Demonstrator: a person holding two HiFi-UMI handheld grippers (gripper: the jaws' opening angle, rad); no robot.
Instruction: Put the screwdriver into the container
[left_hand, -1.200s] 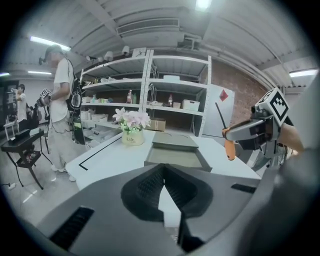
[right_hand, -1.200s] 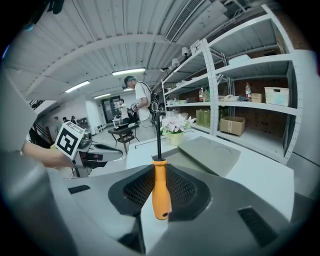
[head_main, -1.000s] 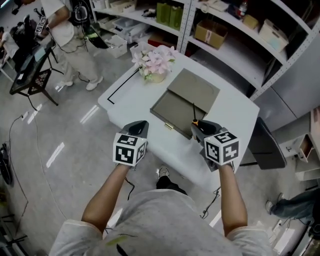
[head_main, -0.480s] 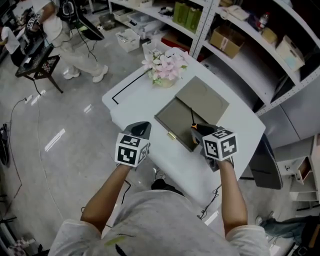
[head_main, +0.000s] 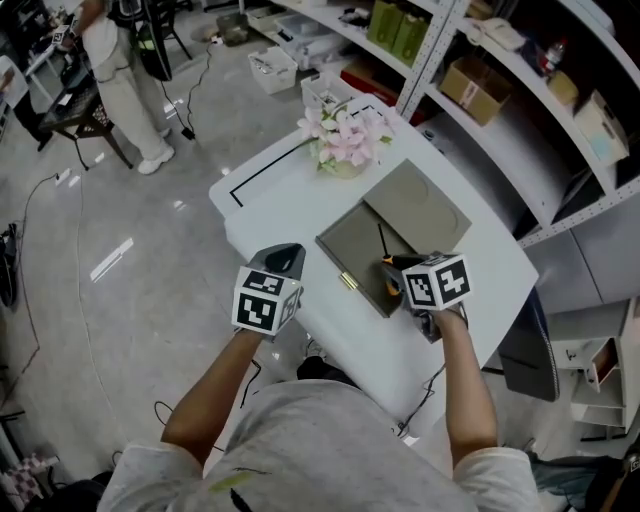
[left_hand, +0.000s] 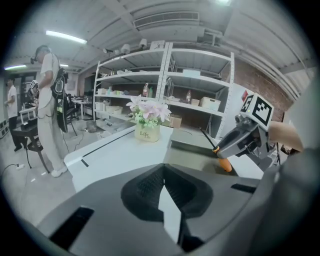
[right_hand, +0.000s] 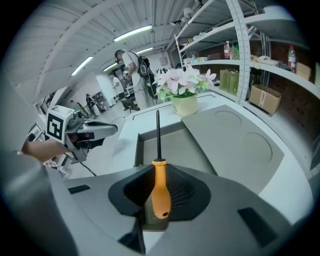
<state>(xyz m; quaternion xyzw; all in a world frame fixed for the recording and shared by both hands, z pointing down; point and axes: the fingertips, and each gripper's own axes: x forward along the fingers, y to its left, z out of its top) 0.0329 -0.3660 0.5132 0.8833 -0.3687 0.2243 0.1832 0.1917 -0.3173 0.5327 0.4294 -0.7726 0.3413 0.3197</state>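
Note:
My right gripper (head_main: 396, 270) is shut on the orange handle of a screwdriver (head_main: 390, 285). Its black shaft points forward over the open grey container (head_main: 352, 240) on the white table (head_main: 275, 200). In the right gripper view the screwdriver (right_hand: 160, 192) sits upright between the jaws, with the container's tray (right_hand: 172, 147) right ahead and its flat lid (right_hand: 235, 140) lying open to the right. My left gripper (head_main: 283, 256) hovers at the table's near-left edge, apart from the container, with its jaws closed on nothing. The left gripper (left_hand: 164, 180) view shows the screwdriver (left_hand: 225, 164) at the right.
A pot of pink flowers (head_main: 345, 140) stands on the table behind the container. Metal shelves (head_main: 500, 70) with boxes run along the back and right. A person (head_main: 115, 60) stands far left by a dark stand. A black line (head_main: 265, 170) marks the tabletop.
The head view has shifted. My right gripper has carried the screwdriver a little farther over the container's near end. The left gripper has stayed by the table's edge.

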